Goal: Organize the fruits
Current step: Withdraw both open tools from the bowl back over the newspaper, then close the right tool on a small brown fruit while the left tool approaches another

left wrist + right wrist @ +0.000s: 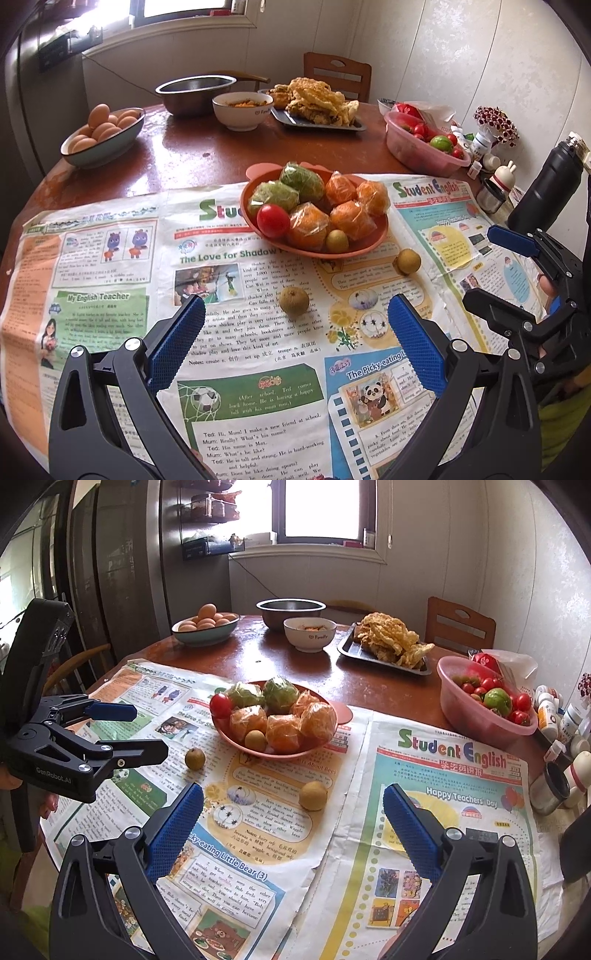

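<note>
Left wrist view, left gripper (295, 325): nearest the lens; blue-padded fingers (177, 343) spread wide with nothing between them, hanging over the newspaper (110, 258)
Near longan (294, 301): loose on the print, between and just beyond the fingertips, touching neither pad
Far longan (407, 261): loose on the paper, just beside the plate's right front rim, apart from it
Orange plate (373, 236): on the paper's far part; holds wrapped oranges (308, 225), two wrapped green fruits (301, 181), one red tomato (273, 220), and a third small longan (337, 240) at the front rim
Right gripper (491, 266): at the right edge, seen side-on, fingers parted and empty
Open room: bare newsprint left of the plate and all round the near longan
Surface and room: round brown table (184, 155); egg bowl (103, 136) far left, steel basin (195, 92), white bowl (242, 110), tray of fried food (317, 103), pink tub (421, 147) of tomatoes far right (bottles crowd the right edge)

Right wrist view, right gripper (293, 812): fingers (413, 834) wide apart, holding nothing, over the fold between two sheets
Longans: one (313, 795) between the fingertips' lines, ahead of them; one (195, 758) further left, near the plate (236, 742)
Left gripper (129, 731): at the left edge, fingers parted, empty
Room: window (321, 509) behind, wooden chair (461, 627) at the far side
</note>
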Tool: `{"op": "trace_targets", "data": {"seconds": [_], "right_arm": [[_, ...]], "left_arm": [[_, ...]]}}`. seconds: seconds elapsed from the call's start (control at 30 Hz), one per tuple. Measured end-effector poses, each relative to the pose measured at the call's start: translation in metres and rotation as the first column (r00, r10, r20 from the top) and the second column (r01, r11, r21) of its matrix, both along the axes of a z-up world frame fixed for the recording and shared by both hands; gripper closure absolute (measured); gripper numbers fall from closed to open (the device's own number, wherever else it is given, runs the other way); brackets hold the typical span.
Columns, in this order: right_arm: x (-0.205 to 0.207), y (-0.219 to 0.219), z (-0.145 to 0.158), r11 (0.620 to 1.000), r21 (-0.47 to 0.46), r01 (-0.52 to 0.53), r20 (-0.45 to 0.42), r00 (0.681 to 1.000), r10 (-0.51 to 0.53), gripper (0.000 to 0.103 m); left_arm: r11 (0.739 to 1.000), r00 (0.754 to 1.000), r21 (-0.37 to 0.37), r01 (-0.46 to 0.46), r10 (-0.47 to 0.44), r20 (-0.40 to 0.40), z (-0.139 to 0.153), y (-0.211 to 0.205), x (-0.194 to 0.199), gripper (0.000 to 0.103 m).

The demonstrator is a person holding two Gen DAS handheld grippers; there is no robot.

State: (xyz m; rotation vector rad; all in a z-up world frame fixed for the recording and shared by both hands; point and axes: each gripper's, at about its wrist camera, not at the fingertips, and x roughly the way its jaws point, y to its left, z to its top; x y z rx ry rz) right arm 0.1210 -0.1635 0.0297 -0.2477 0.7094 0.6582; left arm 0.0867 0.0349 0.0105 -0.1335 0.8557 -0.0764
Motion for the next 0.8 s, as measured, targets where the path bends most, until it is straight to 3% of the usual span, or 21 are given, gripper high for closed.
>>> {"op": "trace_targets", "data": {"seconds": [0.8], "right_arm": [[0.034,0.008,-0.041,0.997,-0.071,0.017,-0.088,0.996,-0.024,0.008]], "left_arm": [[1.000,0.997,-0.015,-0.002,0.001,-0.082,-0.040,0.006,0.022,0.010]]}}
